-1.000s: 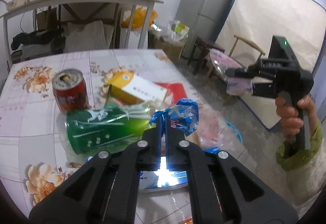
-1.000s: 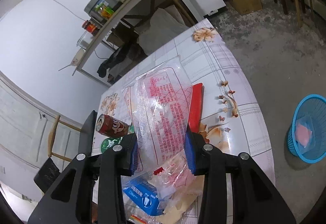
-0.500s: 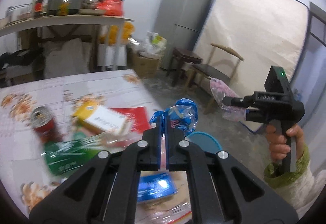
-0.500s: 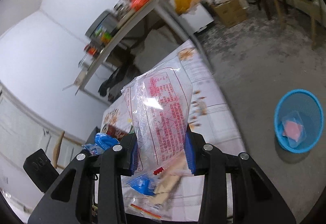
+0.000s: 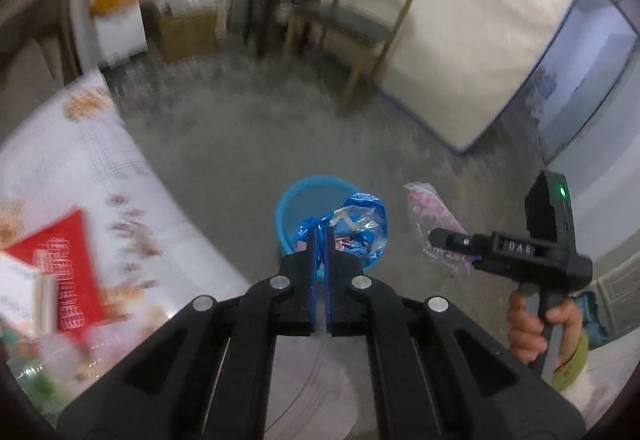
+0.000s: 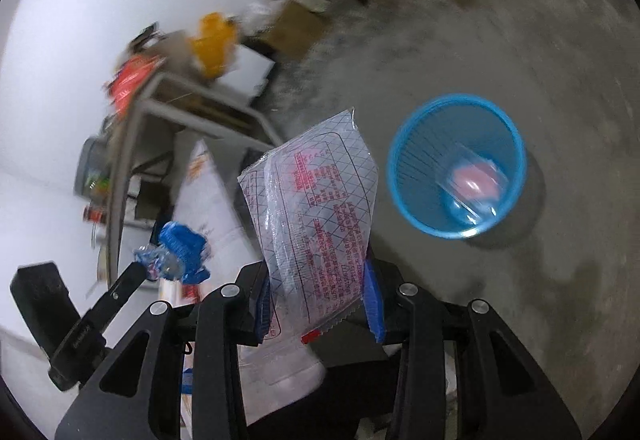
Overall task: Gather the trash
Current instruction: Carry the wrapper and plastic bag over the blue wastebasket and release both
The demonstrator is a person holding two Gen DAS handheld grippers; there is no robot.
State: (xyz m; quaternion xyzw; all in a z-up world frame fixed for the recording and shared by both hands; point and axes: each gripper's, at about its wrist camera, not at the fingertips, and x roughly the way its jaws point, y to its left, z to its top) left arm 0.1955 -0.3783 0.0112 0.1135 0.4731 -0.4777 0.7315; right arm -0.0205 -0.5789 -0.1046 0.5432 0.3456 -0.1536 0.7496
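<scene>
Two grippers carry trash: left gripper [image 5: 320, 240] clamped on blue wrapper [image 5: 356, 224] directly above blue basket [image 5: 288, 200], the nearer; right gripper [image 6: 320, 300] clamps printed clear bag [image 6: 316, 208], basket ahead-right.

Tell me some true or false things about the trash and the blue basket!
1. The left gripper pinches a blue wrapper. True.
2. The blue basket stands on the table. False: it stands on the floor.
3. The right gripper holds a clear bag with red print. True.
4. The basket is empty. False: a clear packet with something pink lies in it.
</scene>
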